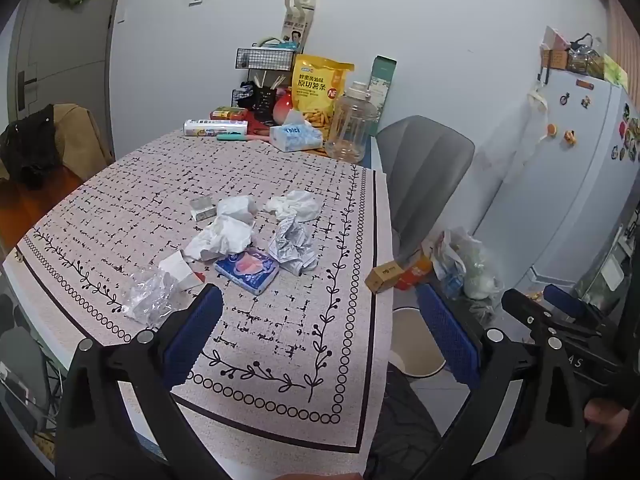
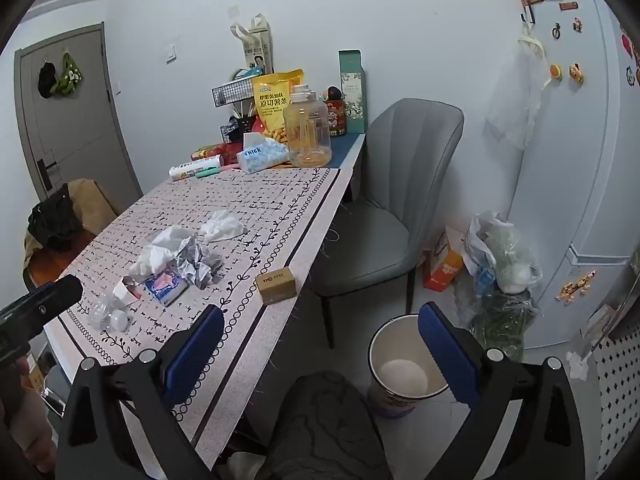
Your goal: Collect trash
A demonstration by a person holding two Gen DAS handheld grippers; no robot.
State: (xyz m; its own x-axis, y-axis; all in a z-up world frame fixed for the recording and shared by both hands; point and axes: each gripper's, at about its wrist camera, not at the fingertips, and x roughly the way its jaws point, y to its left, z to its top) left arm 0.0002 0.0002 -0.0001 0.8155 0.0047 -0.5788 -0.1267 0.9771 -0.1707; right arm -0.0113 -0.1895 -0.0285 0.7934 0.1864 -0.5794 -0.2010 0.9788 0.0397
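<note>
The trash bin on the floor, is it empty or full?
Empty, it seems: the trash bin stands upright, its pale bottom showing bare, no trash inside.

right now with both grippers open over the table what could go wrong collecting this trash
1. The small brown box sits at the table edge; a sweep toward the pile could knock it off, likely missing the bin.
2. The crumpled tissues overlap the blue packet, so a grab may drag both.
3. The clear plastic wrapper is thin and may slip from the left gripper.
</note>
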